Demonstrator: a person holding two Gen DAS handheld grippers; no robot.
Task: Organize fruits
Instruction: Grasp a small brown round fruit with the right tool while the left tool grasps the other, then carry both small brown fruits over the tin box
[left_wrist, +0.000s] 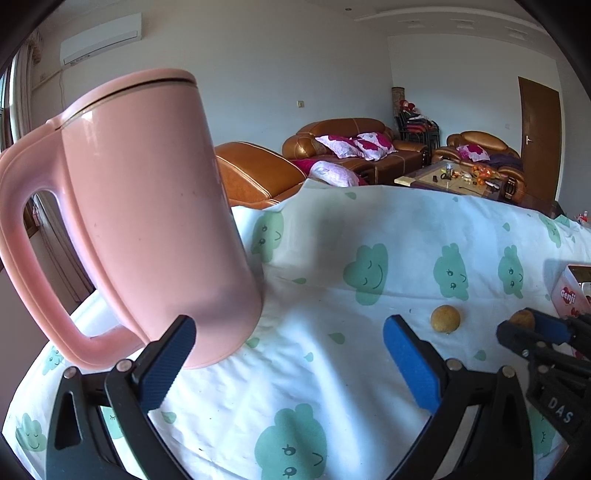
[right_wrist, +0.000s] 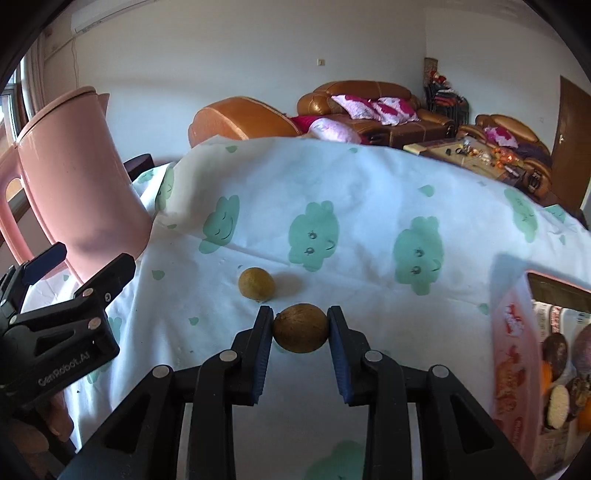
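Observation:
Two small brown round fruits lie on a white cloth with green cloud prints. My right gripper (right_wrist: 300, 321) is shut on the nearer fruit (right_wrist: 300, 328), its blue pads pressing both sides. The other fruit (right_wrist: 256, 283) rests free just beyond and to the left. In the left wrist view that free fruit (left_wrist: 445, 319) sits ahead, and the right gripper (left_wrist: 532, 326) holds the held fruit (left_wrist: 521, 319) at the far right. My left gripper (left_wrist: 291, 358) stands open and wide, with only cloth between its fingers.
A tall pink jug (left_wrist: 147, 221) with a handle stands at the left, close to the left gripper's left finger. A pink carton (right_wrist: 517, 354) at the right holds several fruits. The cloth (right_wrist: 369, 192) drops away at the far edge; sofas stand beyond.

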